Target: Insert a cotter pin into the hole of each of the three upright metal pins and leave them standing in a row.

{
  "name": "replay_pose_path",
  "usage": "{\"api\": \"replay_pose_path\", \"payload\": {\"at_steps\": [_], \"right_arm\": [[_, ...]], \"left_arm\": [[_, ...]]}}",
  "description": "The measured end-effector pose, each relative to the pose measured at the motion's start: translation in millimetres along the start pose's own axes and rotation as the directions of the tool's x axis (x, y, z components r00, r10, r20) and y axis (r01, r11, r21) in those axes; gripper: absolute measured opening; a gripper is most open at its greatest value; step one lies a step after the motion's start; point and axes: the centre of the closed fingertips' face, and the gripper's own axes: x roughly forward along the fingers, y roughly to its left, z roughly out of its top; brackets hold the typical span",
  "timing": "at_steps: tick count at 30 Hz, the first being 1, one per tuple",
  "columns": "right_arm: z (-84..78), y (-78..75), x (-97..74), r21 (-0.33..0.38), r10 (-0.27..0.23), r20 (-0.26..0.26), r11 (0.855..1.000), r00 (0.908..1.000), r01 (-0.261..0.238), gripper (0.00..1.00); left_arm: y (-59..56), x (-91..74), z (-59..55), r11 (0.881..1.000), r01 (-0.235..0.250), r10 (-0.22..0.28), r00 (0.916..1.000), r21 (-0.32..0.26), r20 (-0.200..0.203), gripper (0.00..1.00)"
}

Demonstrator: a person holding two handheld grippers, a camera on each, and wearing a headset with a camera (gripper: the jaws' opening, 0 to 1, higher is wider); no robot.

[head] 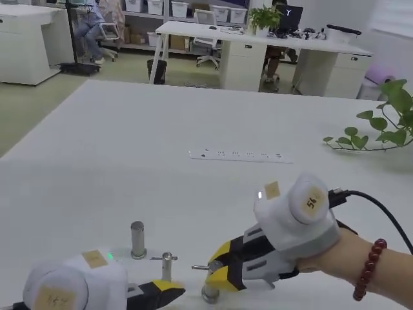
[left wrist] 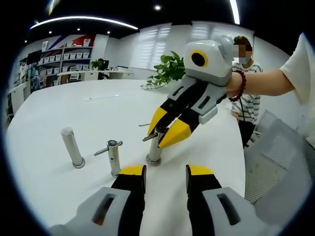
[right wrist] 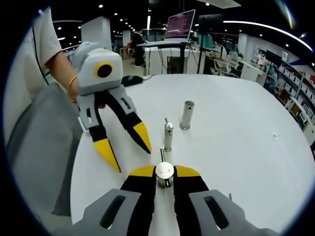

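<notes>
- Three smooth steel cylinders upright at six o'clock: far pin (head: 137, 240), middle pin (head: 167, 265), near pin (head: 210, 294).
- Two thin wires: middle cotter (head: 158, 258), near cotter (head: 200, 266).
- Left claw (left wrist: 165, 169) gapes, empty.
- Right claw (right wrist: 165, 169) flanks near pin's top; grip, cannot tell.

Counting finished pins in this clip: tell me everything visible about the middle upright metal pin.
The middle metal pin is a shiny silver cylinder with a rounded top and a small flange at its foot. It stands upright on the white table. A thin cotter pin runs crosswise through it just below the top, sticking out on both sides. Nothing else touches it.
</notes>
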Motion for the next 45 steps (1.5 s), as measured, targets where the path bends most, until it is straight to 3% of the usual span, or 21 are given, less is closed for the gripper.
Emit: {"api": "replay_pose_path", "payload": {"at_steps": [5,16,36,45], "right_arm": [[0.7,-5.9,1.3,-0.003,-0.009,-0.006,1.0,0.9999,0.009,0.13],[-2.0,-10.7,6.5,-0.012,-0.004,-0.029,1.0,0.9996,0.003,0.13],[-1.6,-14.0,6.2,0.006,0.048,-0.016,0.999,0.9987,-0.048,0.15],[1.9,-15.7,3.8,0.054,0.041,0.017,0.998,0.999,-0.041,0.19]], "left_arm": [[-0.6,-8.8,3.0,1.0,-0.008,0.008,0.9996,0.001,0.026,0.34],[-2.7,-20.7,7.4,1.0,-0.01,0.009,0.9991,0.013,0.043,0.4],[3.2,-33.6,6.2,0.998,-0.057,0.058,0.9965,-0.01,0.061,0.45],[7.2,-38.0,9.1,0.997,-0.077,0.078,0.9943,-0.023,0.072,0.49]]}}
